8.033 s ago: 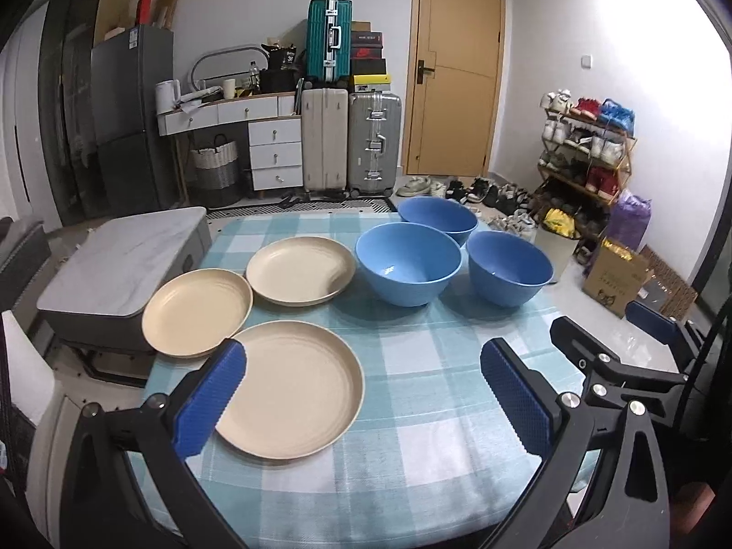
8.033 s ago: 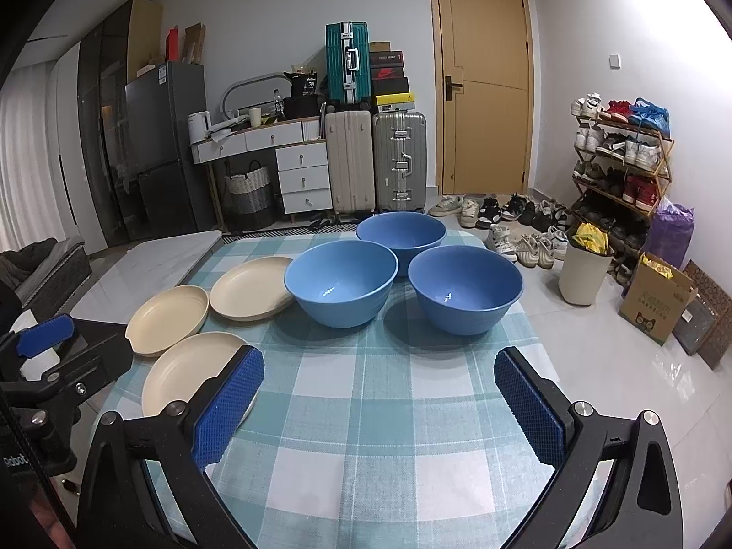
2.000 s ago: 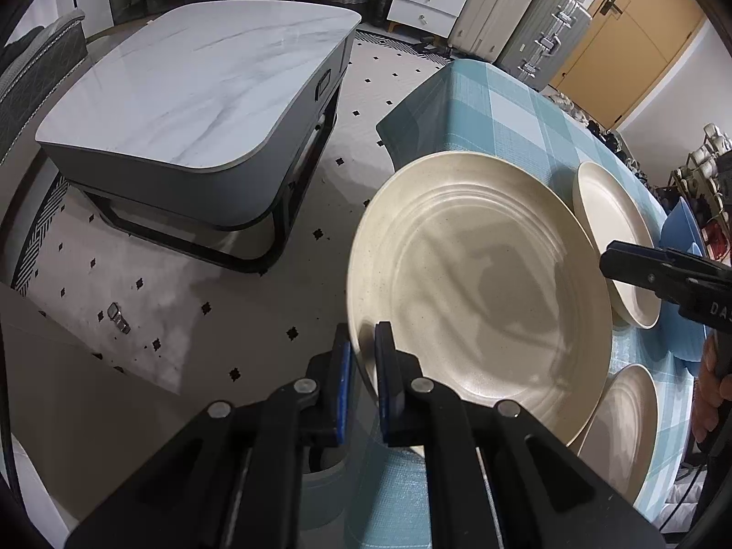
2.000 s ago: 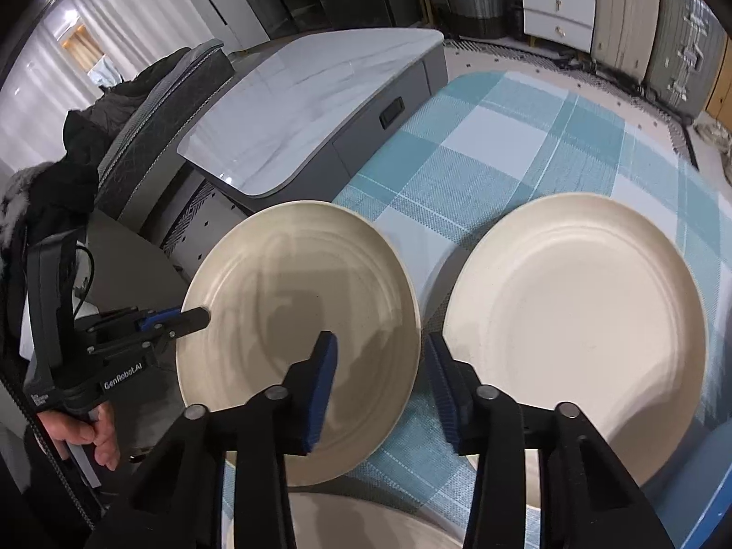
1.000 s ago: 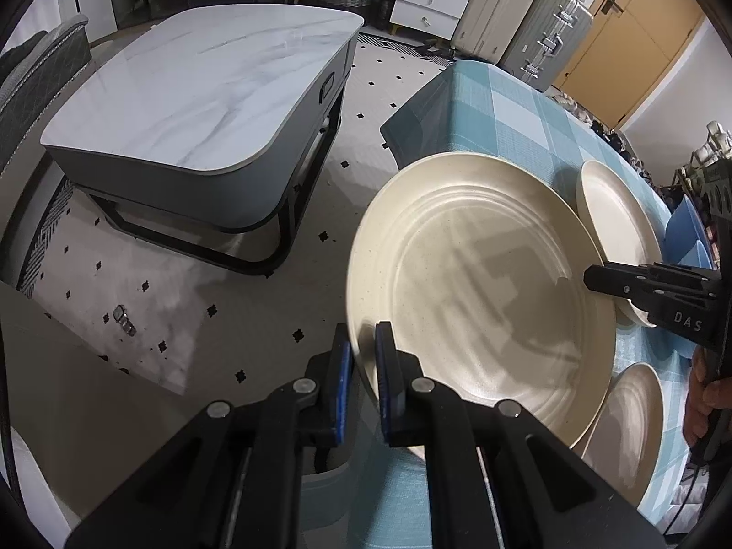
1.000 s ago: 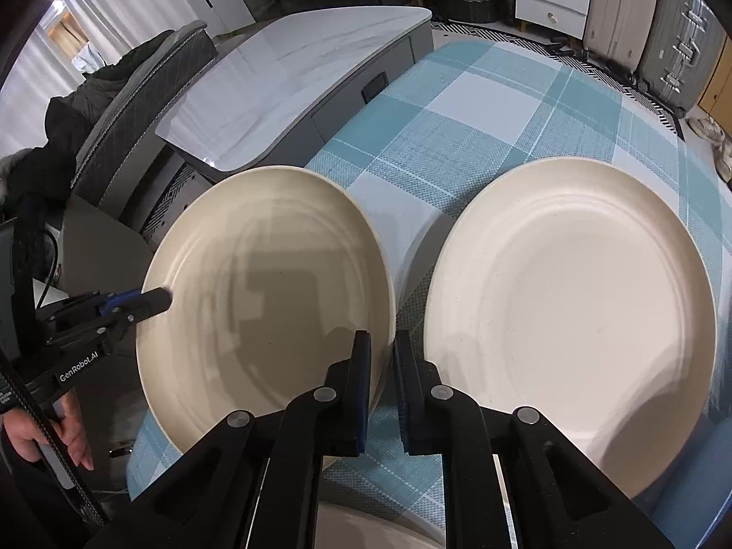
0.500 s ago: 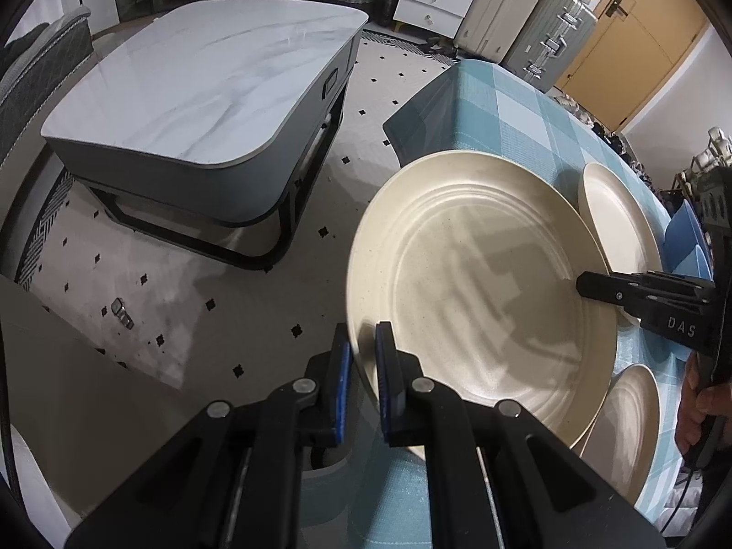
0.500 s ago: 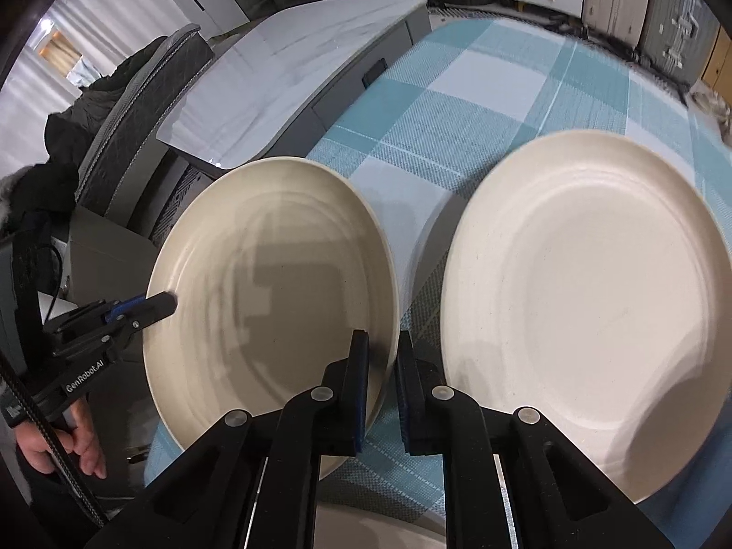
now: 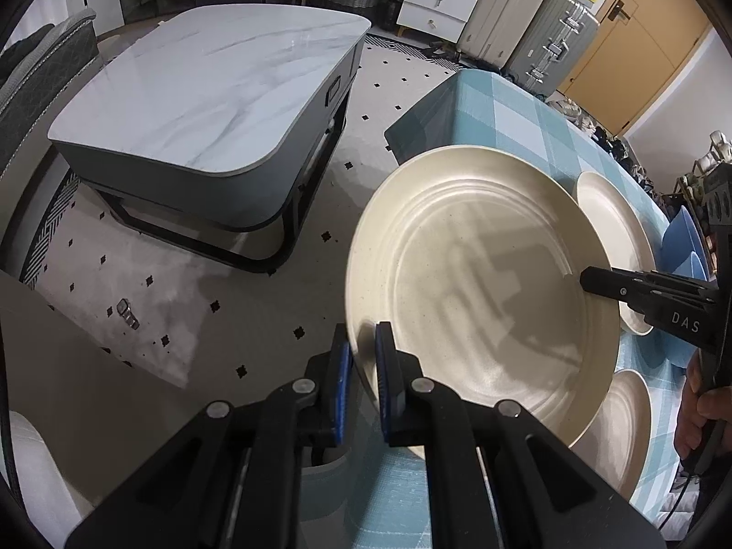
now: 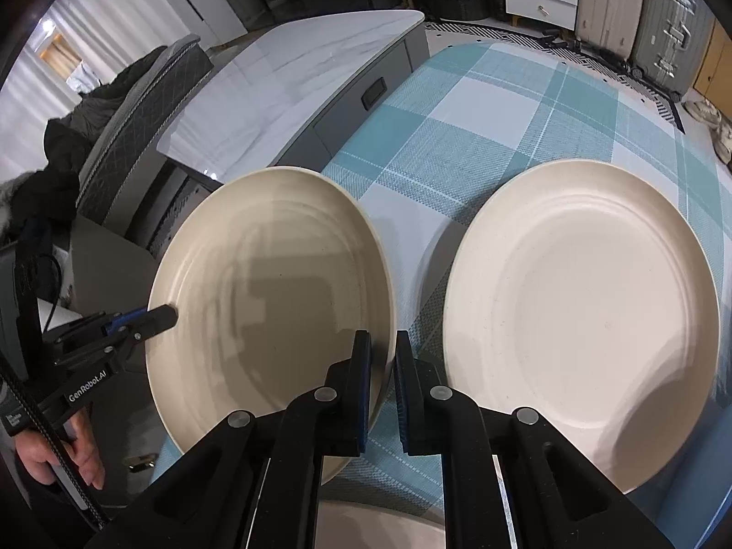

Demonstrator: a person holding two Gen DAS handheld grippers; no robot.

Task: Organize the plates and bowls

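Together, the left gripper [image 9: 363,361] and right gripper [image 10: 383,366] are clamping opposite rims of one cream plate [image 9: 480,283], holding it at the edge of the checked table [image 10: 457,137], part of it out over the floor [image 9: 183,302]. A second plate [image 10: 581,315] is lying just beside it on the cloth; a third [image 9: 613,430] is lying nearer. Judging by the task, stacking is the step in hand: keeping both grips level and moving as one, then lowering the plate centred onto its neighbour before letting go.
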